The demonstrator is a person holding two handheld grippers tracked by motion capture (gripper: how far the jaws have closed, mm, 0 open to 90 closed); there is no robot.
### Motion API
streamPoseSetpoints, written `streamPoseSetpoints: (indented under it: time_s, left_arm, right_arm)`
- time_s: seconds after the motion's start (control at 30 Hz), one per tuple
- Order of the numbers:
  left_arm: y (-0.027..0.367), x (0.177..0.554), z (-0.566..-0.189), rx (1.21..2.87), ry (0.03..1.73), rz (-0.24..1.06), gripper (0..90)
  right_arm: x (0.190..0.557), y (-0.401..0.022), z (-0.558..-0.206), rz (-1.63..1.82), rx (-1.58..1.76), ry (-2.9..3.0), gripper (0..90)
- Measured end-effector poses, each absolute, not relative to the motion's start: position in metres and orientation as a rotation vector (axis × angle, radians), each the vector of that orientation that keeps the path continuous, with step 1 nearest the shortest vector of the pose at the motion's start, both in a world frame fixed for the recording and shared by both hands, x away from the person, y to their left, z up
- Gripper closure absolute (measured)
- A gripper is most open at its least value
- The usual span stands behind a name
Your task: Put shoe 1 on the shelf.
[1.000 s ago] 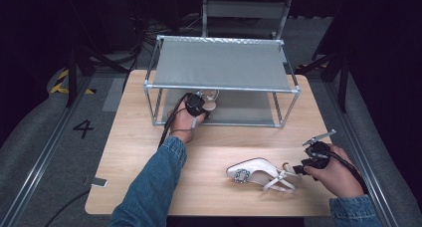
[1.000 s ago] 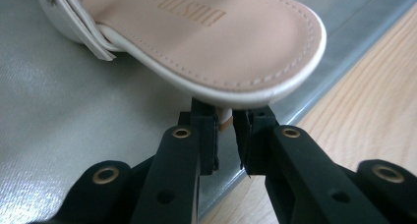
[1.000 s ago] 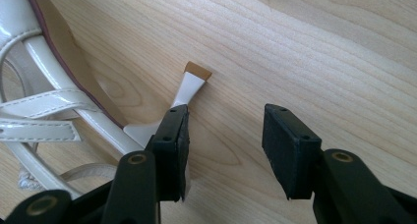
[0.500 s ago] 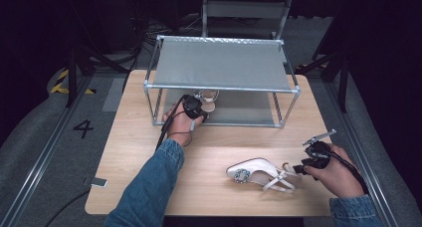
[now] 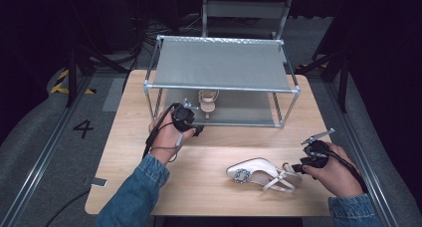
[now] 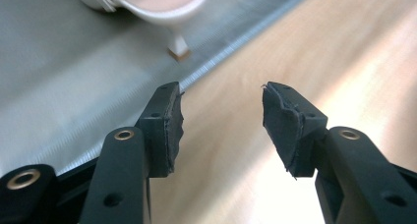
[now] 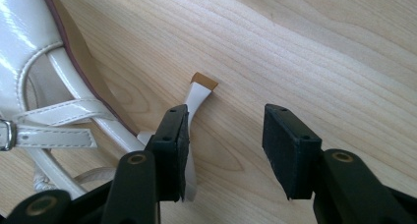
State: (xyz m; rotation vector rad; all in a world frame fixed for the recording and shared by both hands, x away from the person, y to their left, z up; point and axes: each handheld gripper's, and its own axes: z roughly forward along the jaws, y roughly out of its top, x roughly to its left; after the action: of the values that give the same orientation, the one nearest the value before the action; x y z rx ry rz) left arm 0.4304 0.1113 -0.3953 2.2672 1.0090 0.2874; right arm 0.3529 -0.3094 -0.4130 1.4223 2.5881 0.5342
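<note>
While one white heeled shoe (image 5: 208, 100) stands on the rack's lower shelf (image 5: 249, 110), my left gripper (image 5: 191, 123), just opening, gapes empty; right gripper (image 5: 297, 166) spread beside the second shoe (image 5: 256, 170).

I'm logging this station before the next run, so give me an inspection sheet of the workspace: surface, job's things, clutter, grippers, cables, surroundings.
Surface: light wooden table, bare at the front left.
Job's things: one white heeled shoe stands on the lower shelf of the metal shoe rack; its mate, the buckled shoe, lies on its side on the table.
Clutter: small flat object at the table's left front edge, too small to identify.
Grippers: left gripper has just been opening, nothing between its jaws, in front of the rack. Right gripper open, the buckled shoe's heel beside one jaw, not clamped.
Cables: one trails from the left gripper; more lie on the floor behind.
Surroundings: dark floor, a marked 4, folding chair behind the rack.
</note>
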Motion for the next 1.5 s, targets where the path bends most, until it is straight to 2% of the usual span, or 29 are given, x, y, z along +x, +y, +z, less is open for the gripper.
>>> streamPoseSetpoints:
  time_s: [0.23, 0.5, 0.93, 1.5]
  left_arm:
    - [0.118, 0.403, -0.392, 2.293, 0.979, 0.253, 48.3]
    - [0.125, 0.389, -0.395, 2.297, 0.988, 0.242, 47.5]
    - [0.131, 0.386, -0.402, 2.313, 1.015, 0.237, 47.2]
    - [0.13, 0.386, -0.407, 2.326, 1.012, 0.227, 47.2]
  right_arm:
    - [0.348, -0.299, -0.404, 0.573, 1.364, 2.625, 53.9]
    - [0.34, -0.279, -0.389, 0.642, 1.272, 2.674, 55.2]
    - [0.331, -0.25, -0.38, 0.675, 1.132, 2.746, 53.4]
    - [0.316, -0.214, -0.385, 0.661, 0.989, 2.918, 57.3]
